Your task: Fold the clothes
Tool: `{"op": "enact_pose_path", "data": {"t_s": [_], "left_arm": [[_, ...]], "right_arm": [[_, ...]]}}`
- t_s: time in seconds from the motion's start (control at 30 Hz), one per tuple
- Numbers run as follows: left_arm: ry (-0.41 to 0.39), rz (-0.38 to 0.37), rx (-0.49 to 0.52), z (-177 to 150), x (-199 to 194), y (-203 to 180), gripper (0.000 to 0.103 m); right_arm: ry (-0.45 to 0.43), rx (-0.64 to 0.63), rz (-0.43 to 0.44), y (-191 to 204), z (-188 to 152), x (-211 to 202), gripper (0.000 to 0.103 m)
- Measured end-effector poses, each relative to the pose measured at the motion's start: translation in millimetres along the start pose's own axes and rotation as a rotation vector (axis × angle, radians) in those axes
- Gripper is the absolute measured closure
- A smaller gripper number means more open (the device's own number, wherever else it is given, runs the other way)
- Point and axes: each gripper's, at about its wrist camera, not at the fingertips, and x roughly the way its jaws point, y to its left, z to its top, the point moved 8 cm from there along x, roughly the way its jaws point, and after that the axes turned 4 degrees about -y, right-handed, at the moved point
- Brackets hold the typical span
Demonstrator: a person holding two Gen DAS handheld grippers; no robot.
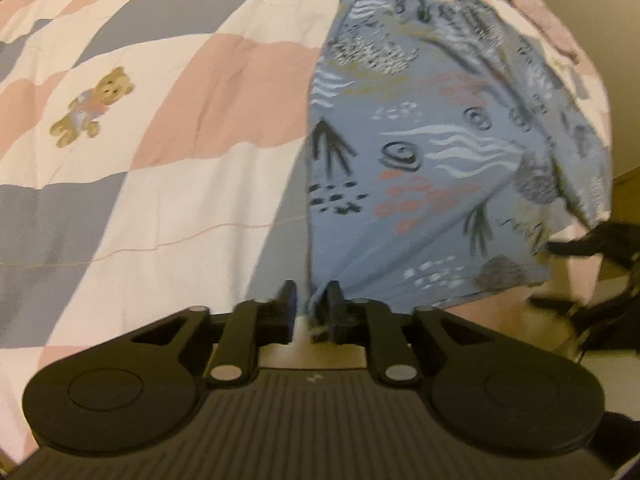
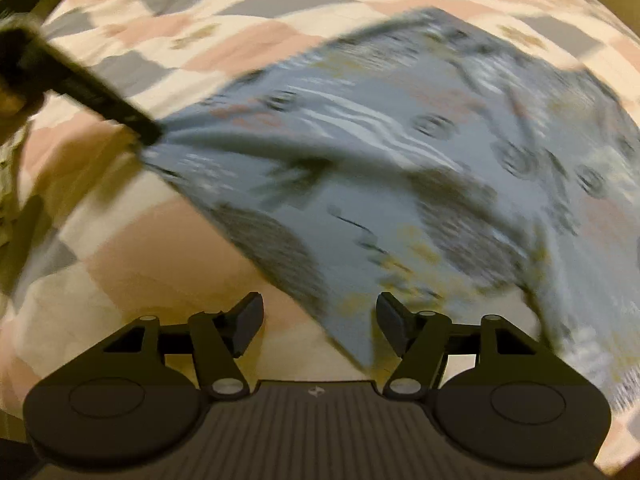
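A blue garment (image 1: 420,152) printed with dark, white and pink marks lies partly on the bed and is lifted at its near edge. My left gripper (image 1: 311,304) is shut on a bunched corner of it. In the right wrist view that same left gripper (image 2: 148,136) holds the garment (image 2: 380,168) up from the upper left, and the cloth is stretched and blurred. My right gripper (image 2: 320,324) stands open, with another pointed corner of the garment hanging between its fingers, nearer the right finger (image 2: 390,320). Its open black fingers (image 1: 560,248) show at the right edge of the left wrist view.
The bed is covered by a quilt (image 1: 160,160) checked in pink, grey-blue and white, with a teddy bear print (image 1: 92,108). A beige wall and floor (image 1: 624,80) show beyond the bed's right edge.
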Motion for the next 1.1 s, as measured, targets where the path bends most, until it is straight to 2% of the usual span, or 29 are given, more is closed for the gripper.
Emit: {"op": "enact_pose_path", "data": {"t_s": [0.1, 0.2, 0.33, 0.57, 0.7, 0.87, 0.97, 1.07, 1.1], "left_arm": [[-0.005, 0.048, 0.038, 2, -9, 4, 0.087], [-0.043, 0.099, 0.084, 13, -23, -5, 0.087], [-0.105, 0.112, 0.156, 30, -35, -37, 0.086], [-0.075, -0.018, 0.239, 41, 2, -122, 0.083], [-0.074, -0.074, 0.264, 51, 25, -174, 0.079], [-0.097, -0.139, 0.27, 82, 53, -237, 0.077], [-0.102, -0.177, 0.278, 103, 75, -274, 0.073], [-0.025, -0.188, 0.27, 105, 107, -295, 0.07], [0.012, -0.187, 0.267, 104, 117, -299, 0.07]], "right_arm": [[-0.014, 0.066, -0.075, -41, -12, -19, 0.038], [-0.058, 0.111, -0.148, -79, -19, -39, 0.038], [-0.086, 0.179, -0.209, -127, -27, -54, 0.038], [-0.089, 0.245, -0.188, -189, -29, -41, 0.038], [-0.097, 0.232, -0.183, -224, -26, -40, 0.038], [-0.151, 0.233, -0.231, -291, -19, -51, 0.038], [-0.117, 0.209, -0.211, -317, -26, -46, 0.038], [-0.082, 0.186, -0.191, -343, -34, -41, 0.039], [-0.071, 0.178, -0.184, -352, -36, -40, 0.043]]}}
